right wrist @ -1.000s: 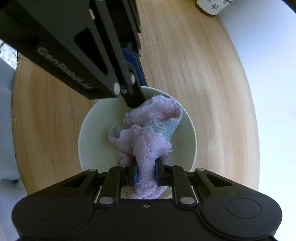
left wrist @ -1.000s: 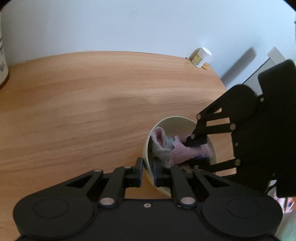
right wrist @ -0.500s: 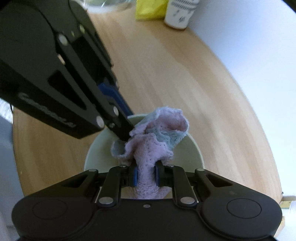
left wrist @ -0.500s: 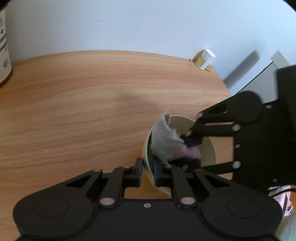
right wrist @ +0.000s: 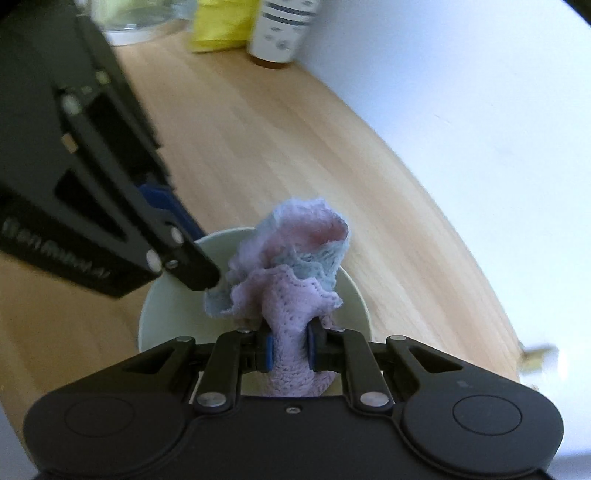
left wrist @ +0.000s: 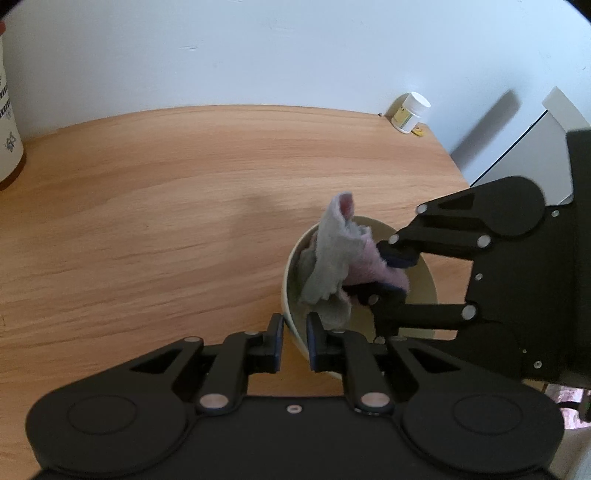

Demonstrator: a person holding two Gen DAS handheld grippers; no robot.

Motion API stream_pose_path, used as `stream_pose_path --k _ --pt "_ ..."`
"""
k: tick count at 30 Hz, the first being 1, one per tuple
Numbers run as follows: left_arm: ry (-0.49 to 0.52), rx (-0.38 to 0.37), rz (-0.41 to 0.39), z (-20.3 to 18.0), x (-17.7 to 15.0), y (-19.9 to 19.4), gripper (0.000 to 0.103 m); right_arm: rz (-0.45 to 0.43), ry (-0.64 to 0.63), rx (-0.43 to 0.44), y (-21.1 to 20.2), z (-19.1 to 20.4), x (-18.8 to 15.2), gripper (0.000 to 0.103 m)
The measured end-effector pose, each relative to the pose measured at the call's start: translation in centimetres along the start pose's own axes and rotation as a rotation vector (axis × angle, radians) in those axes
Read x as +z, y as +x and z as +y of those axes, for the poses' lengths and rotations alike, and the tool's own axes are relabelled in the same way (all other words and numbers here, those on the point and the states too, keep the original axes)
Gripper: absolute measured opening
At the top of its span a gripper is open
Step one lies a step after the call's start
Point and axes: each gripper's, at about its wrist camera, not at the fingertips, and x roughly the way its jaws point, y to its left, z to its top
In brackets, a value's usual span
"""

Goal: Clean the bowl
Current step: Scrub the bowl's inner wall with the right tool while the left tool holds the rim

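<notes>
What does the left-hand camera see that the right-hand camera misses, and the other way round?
Only the left camera shows the small white pill bottle by the wall, and the left tongs clamped on the bowl's rim.

Only the right camera shows the yellow packet and the glass dish at the table's far end, and the right tongs pinching the cloth.

Both show the pale bowl, the pink and blue cloth and the wooden table.
</notes>
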Motion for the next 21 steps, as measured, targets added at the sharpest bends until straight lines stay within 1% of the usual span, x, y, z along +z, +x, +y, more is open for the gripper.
stream_pose_path --k 3,5,7,11,13,15,18,20,21 --pt "-0.004 0.005 0.002 -0.1 0.1 0.0 0.011 0.048 0.003 -0.019 -0.5 0.2 0.2 0.016" --pt "-0.007 0.004 -0.001 -0.2 0.3 -0.1 0.011 0.092 -0.043 -0.012 -1.0 0.5 0.1 0.016" --pt "-0.016 0.004 0.000 -0.4 0.5 -0.1 0.011 0.144 -0.116 0.008 -1.2 1.0 -0.1 0.016" --pt "-0.043 -0.003 0.010 -0.3 0.7 0.1 0.008 0.208 -0.180 0.074 -1.5 1.3 -0.5 0.017" --pt "-0.057 -0.007 0.016 -0.2 0.8 0.2 0.007 0.211 -0.205 0.129 -1.6 1.3 -0.8 0.019" --pt "-0.071 -0.011 0.022 -0.2 0.9 0.3 0.007 0.213 -0.231 0.187 -1.7 1.3 -1.1 0.019" --pt "-0.093 -0.016 0.031 -0.1 1.0 0.5 0.005 0.181 -0.238 0.302 -2.1 1.0 -1.7 0.019" --pt "-0.109 -0.017 0.034 0.0 1.1 0.7 0.006 0.175 -0.154 0.390 -2.2 0.3 -1.6 0.019" --pt "-0.111 -0.017 0.034 0.0 1.1 0.7 0.006 0.171 -0.131 0.410 -2.2 0.1 -1.5 0.019"
